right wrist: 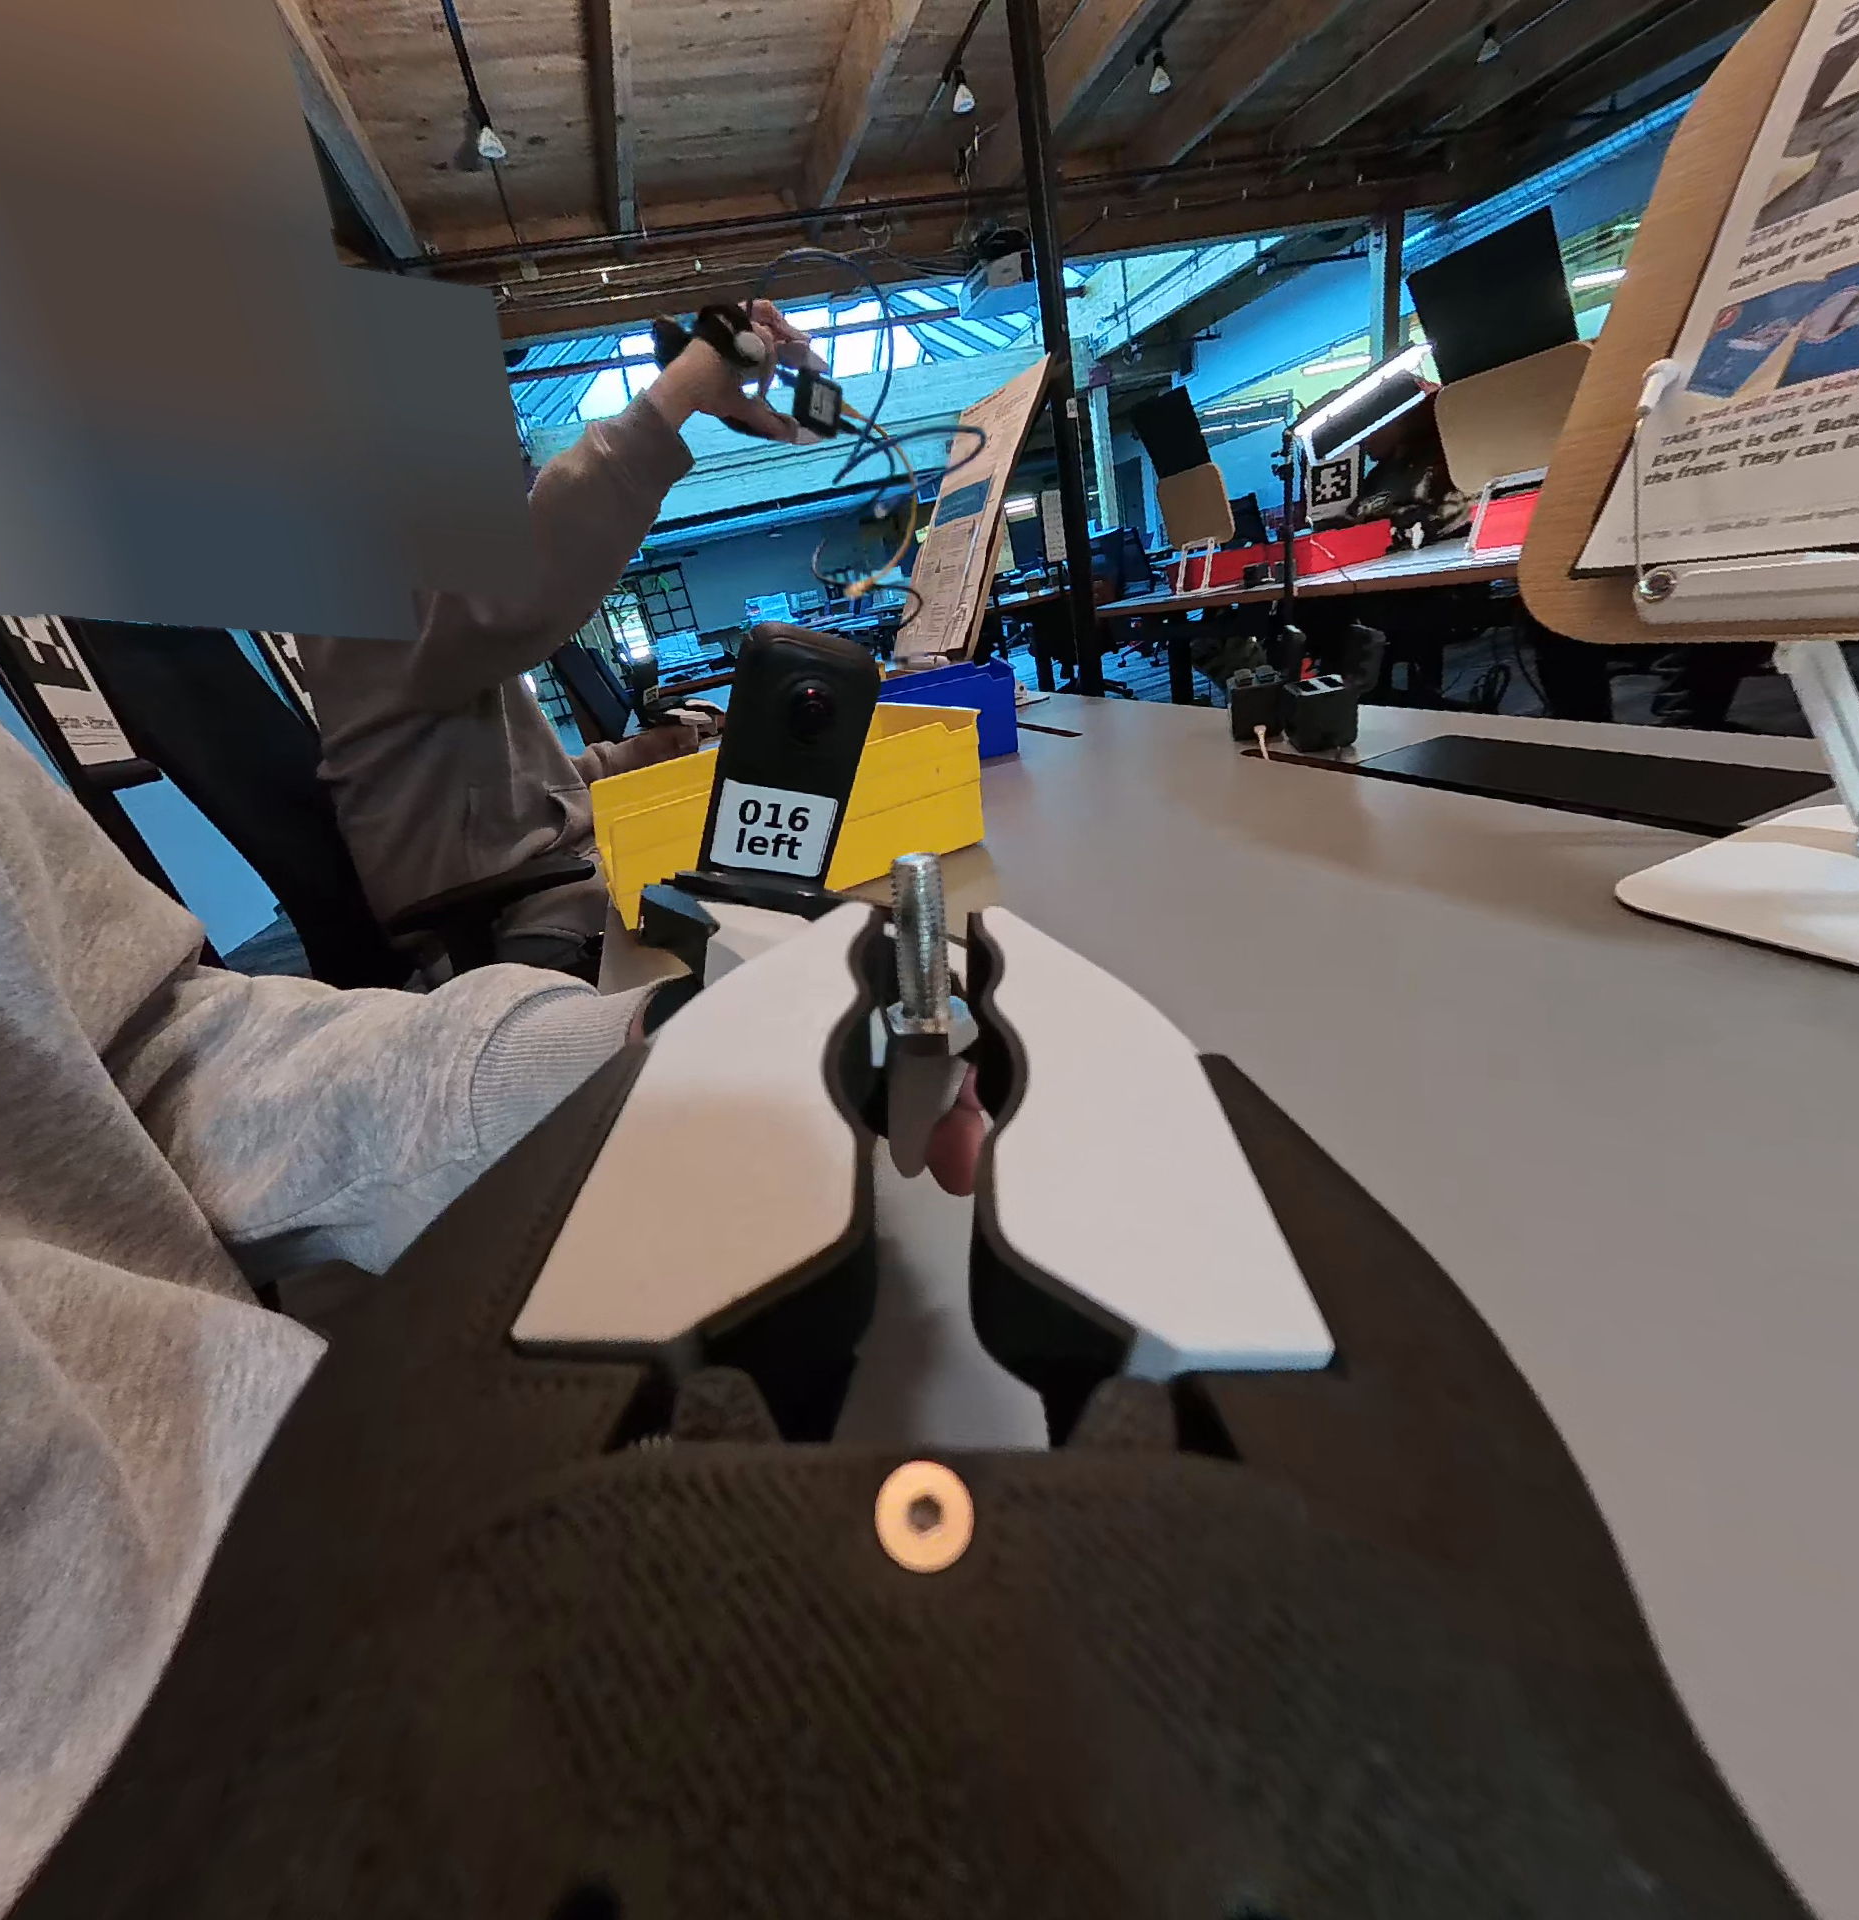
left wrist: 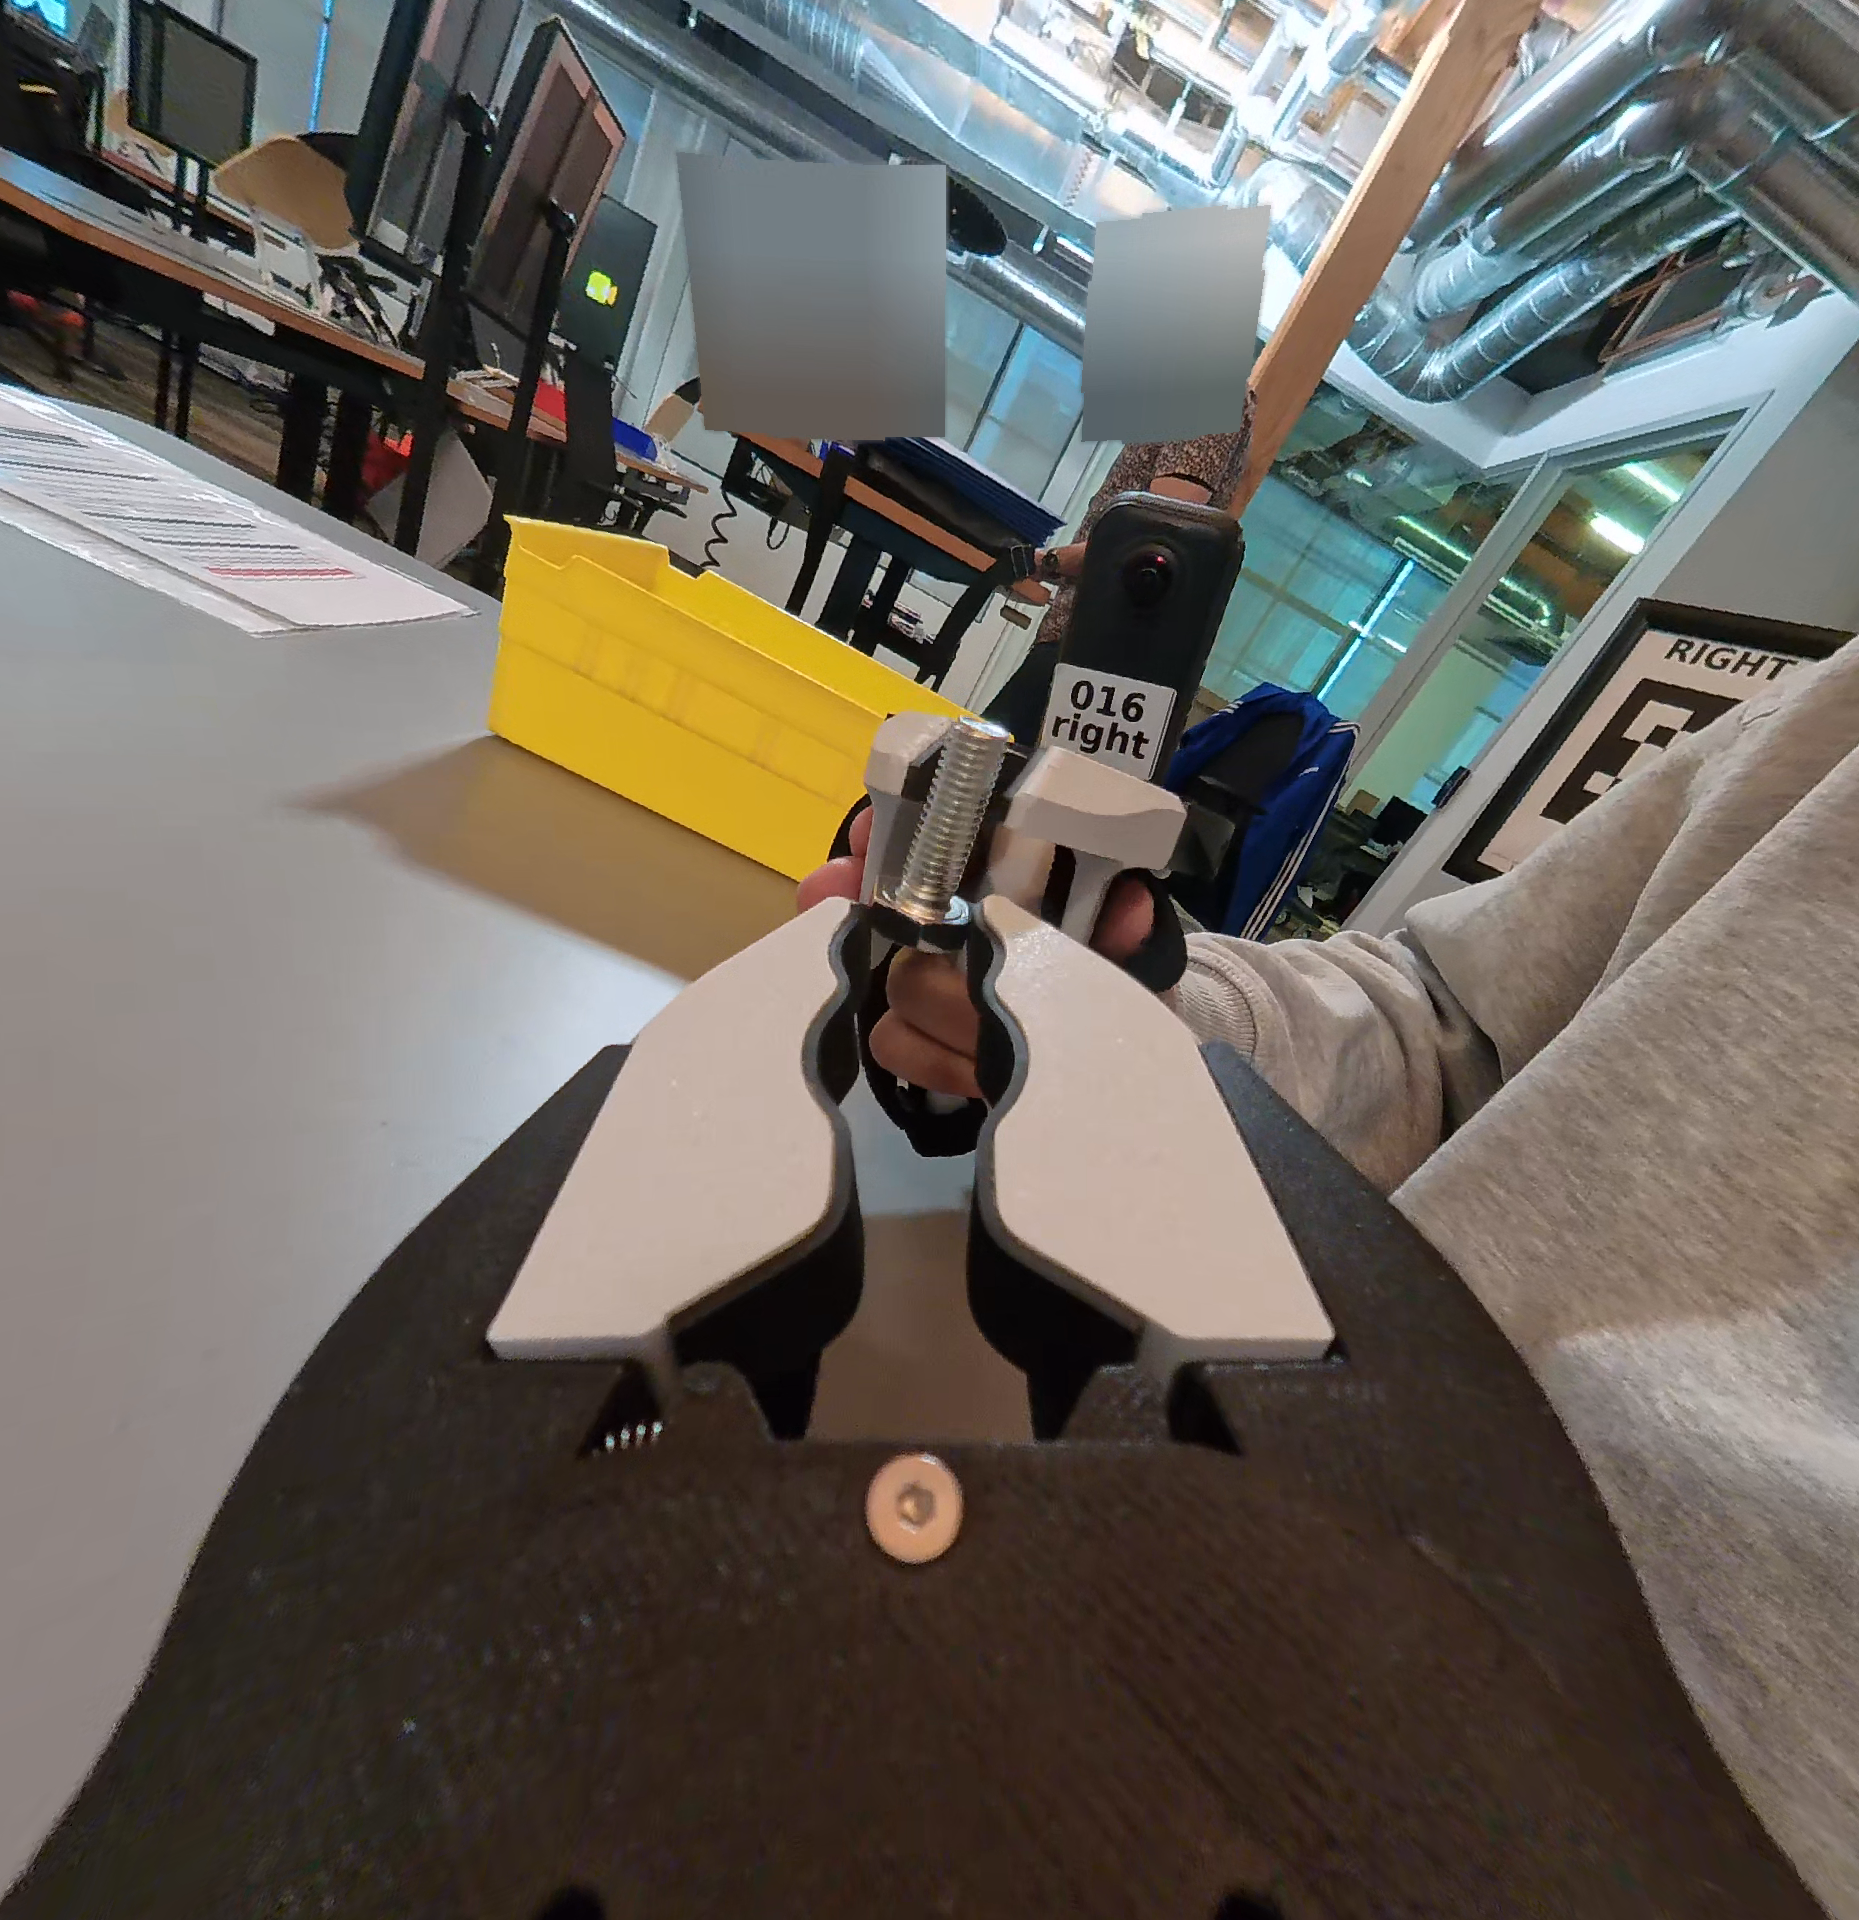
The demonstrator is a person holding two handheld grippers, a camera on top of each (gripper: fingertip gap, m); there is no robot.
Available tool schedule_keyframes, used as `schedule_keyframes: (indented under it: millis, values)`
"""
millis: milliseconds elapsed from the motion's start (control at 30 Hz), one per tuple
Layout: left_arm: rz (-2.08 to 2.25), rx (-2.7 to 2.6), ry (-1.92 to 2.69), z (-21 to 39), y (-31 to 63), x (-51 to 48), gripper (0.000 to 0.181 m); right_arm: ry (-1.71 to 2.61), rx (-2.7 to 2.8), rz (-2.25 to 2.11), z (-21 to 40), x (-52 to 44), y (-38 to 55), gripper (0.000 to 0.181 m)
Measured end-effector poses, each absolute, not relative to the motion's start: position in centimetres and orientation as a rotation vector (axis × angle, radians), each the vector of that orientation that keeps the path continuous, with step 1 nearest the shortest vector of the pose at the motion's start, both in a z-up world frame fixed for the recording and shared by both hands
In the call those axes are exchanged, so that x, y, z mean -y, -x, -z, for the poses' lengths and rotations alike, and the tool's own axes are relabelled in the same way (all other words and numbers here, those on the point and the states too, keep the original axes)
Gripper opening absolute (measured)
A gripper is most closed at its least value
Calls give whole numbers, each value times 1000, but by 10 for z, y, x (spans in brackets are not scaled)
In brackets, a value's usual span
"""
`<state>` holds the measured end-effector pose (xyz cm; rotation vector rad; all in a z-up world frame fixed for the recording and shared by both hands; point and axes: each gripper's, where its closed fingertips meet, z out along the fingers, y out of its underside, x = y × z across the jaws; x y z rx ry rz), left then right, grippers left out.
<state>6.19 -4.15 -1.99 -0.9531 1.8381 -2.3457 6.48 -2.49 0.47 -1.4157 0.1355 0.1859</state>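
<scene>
Item: threaded bolt (left wrist: 940, 821), held above the grey table (left wrist: 229, 935) between two facing grippers.

We record the left gripper (left wrist: 914, 935) closed on a hex part (left wrist: 917, 920) at one end of the bolt, and the right gripper (right wrist: 920, 997) closed about the bolt too, a hex piece (right wrist: 920, 1023) seated in its notch (head or nut, we cannot tell). A yellow bin (left wrist: 676, 707) stands behind. We judge the hold soundest with flats square in the notches and both tools kept in line.
</scene>
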Motion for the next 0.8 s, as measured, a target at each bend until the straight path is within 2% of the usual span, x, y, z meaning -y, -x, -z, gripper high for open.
schedule_keyframes:
  millis: [800]
  values:
    - [2319,-1878,951,24,-61,45,18,1434,-118,-156,-3,25,-64,10]
